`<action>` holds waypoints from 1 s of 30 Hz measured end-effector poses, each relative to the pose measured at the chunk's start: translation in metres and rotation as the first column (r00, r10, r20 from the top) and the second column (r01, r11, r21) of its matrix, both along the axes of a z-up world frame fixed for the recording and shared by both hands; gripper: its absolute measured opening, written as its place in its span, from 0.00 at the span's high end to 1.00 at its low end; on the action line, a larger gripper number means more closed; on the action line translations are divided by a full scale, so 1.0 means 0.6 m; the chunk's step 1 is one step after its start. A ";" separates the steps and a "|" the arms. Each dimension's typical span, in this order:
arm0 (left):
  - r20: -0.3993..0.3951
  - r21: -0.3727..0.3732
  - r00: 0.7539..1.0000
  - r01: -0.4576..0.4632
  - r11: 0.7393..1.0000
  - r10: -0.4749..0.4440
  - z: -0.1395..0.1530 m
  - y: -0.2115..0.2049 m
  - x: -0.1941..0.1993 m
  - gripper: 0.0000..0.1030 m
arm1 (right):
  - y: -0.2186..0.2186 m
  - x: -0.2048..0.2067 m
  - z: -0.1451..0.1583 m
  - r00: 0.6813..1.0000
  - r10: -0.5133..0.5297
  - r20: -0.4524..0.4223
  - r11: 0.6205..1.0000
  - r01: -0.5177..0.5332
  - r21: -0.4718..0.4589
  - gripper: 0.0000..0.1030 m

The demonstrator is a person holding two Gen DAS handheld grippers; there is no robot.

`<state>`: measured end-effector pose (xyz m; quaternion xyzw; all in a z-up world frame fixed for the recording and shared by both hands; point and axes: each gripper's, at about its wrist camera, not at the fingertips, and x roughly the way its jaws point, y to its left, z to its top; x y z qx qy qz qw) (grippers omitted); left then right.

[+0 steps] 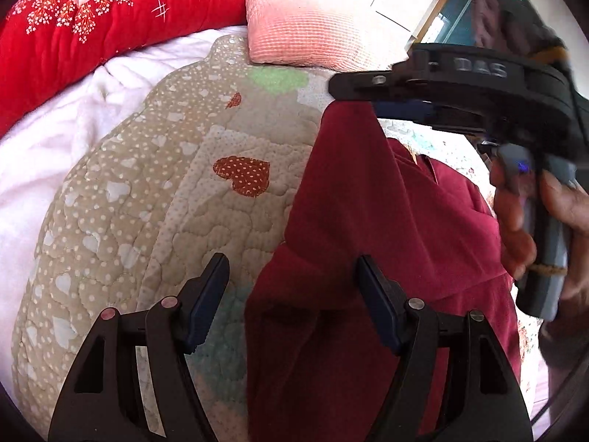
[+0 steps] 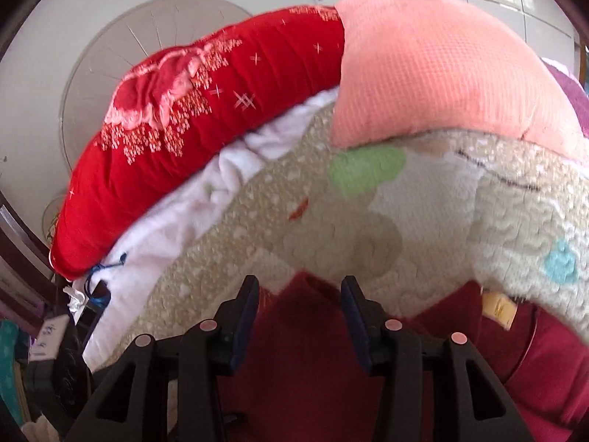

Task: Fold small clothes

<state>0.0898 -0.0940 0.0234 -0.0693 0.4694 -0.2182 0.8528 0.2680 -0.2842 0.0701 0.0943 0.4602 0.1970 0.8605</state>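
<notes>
Your dark red garment (image 1: 386, 221) lies on the bed, spread over the beige heart-print quilt (image 1: 147, 191), on the right side of the left wrist view. A fold of it rises in a narrow strip toward the top centre of that view, up to your right gripper (image 1: 353, 90), which shows side-on there w/ its black body and your hand (image 1: 545, 221) wrapped round the grey handle. Whether that strip is pinched by the right fingers or only passes behind them, can't tell from that angle.

Left gripper (image 1: 291, 272): released, jaws wide apart, nothing pinched. It hangs above the spot where the garment's left edge meets the quilt; the left finger is over quilt, the right finger over red cloth. Contact w/ the fabric can't be judged.

Right gripper (image 2: 298, 291) in its own view: jaws part-way apart, the blue pads clear of each other. Red cloth fills the view below and between the fingers, but the pads don't look pressed on it, so read it as released. The view is motion-blurred. A small yellow label (image 2: 498, 309) sits on the garment, right of the fingers.

Behind the quilt: a white blanket (image 1: 48, 154) to the left, a red floral pillow (image 1: 110, 18) along the far edge, a pink waffle-texture pillow (image 1: 313, 18) beside it. In the right wrist view the same red pillow (image 2: 206, 118) and pink pillow (image 2: 441, 73) sit beyond the quilt (image 2: 368, 228), w/ a pale wall & cupboard doors behind.
</notes>
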 end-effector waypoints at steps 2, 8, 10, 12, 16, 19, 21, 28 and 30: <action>0.001 -0.001 1.000 -0.001 1.000 0.001 0.001 0.003 -0.001 0.31 | 0.016 0.020 -0.019 0.997 0.042 -0.064 0.999 -0.044 -0.022 0.56; 0.090 0.053 0.992 -0.094 0.994 0.089 0.043 0.055 -0.017 0.31 | 0.068 0.023 -0.032 0.992 0.121 -0.030 0.993 -0.121 0.005 0.91; 0.114 0.042 0.986 -0.130 0.991 0.124 0.056 0.077 -0.021 0.31 | 0.083 0.030 -0.014 0.992 0.118 0.036 0.990 -0.120 0.072 0.92; 0.126 0.038 0.980 -0.157 0.987 0.151 0.065 0.092 -0.021 0.31 | 0.106 0.044 -0.008 0.990 0.120 0.070 0.985 -0.128 0.118 0.92; 0.109 0.064 0.981 -0.171 0.983 0.163 0.060 0.095 -0.013 0.31 | 0.136 0.071 -0.062 0.997 0.082 -0.003 0.990 -0.081 0.120 0.87; 0.102 0.049 0.982 -0.165 0.985 0.160 0.059 0.095 -0.013 0.31 | 0.110 0.056 -0.067 0.995 0.077 -0.057 0.988 -0.068 0.141 0.82; 0.112 0.044 0.982 -0.160 0.986 0.154 0.061 0.093 -0.013 0.31 | 0.057 0.013 -0.034 0.999 0.041 0.008 0.986 -0.042 0.159 0.74; 0.070 0.127 0.989 -0.142 0.982 0.134 0.026 0.054 0.015 0.31 | -0.208 -0.178 0.010 0.931 -0.336 0.144 0.935 0.349 -0.071 0.54; 0.040 0.143 0.991 -0.135 0.980 0.130 0.009 0.043 0.025 0.31 | -0.272 -0.208 -0.010 0.888 -0.442 0.126 0.880 0.456 -0.134 0.54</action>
